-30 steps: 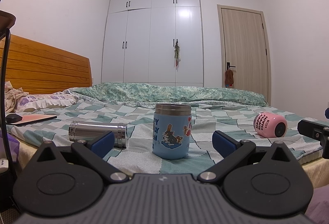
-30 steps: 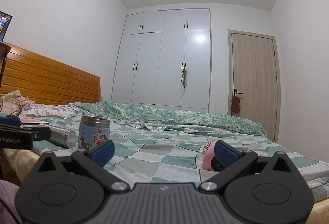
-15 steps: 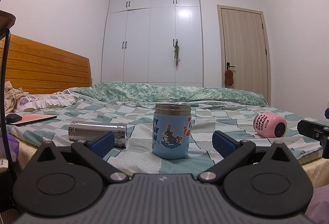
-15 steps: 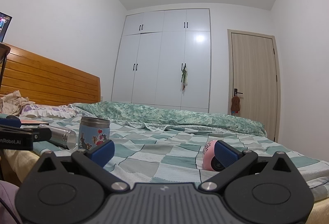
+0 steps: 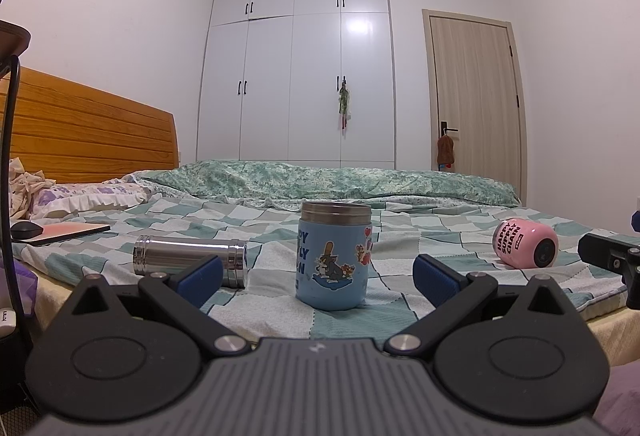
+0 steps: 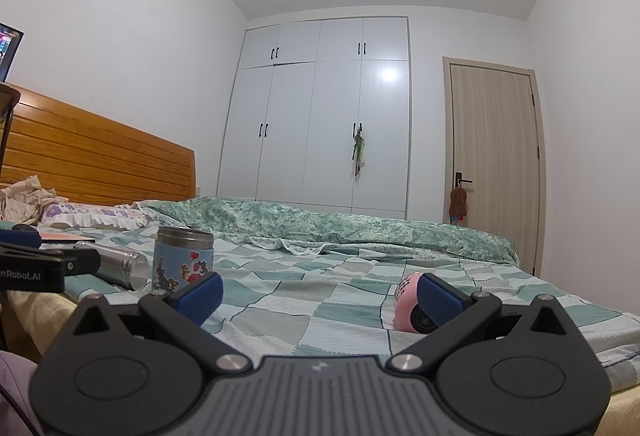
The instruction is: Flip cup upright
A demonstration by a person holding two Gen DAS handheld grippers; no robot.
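**Both grippers wide, pink cup on its side, no contact yet**

While both tools hang off the near edge of the bed [image 5: 256, 332], nothing is held. Working left to right in the left wrist view: a steel flask [image 5: 188, 263] lies on its side on the checked sheet, just beyond my left fingertip [image 5: 200, 276]. The blue cartoon cup [image 5: 334, 254] stands upright, steel rim up, framed between the fingers of my left gripper [image 5: 316, 278], whose jaws are spread wide and touch nothing. It needs no flipping. Well apart to the right lies the pink cup [image 5: 526, 243], on its side with one end facing me; I judge this the task's object.

In the right wrist view my right gripper [image 6: 320, 296] is likewise spread wide and empty. The pink cup [image 6: 406, 302] sits just behind my right fingertip [image 6: 438, 300], partly hidden by it, so it is off-centre to the jaws.

Step in hand, by my judgement: the approach. To do it well, shift the right gripper rightward until the cup sits between the fingers, close across its round body, lift clear, rotate, set down gently. Soft bedding may let it tip.

Room: open sheet between blue and pink cups; the near mattress edge is close to the pink cup, so roll-off is the risk.
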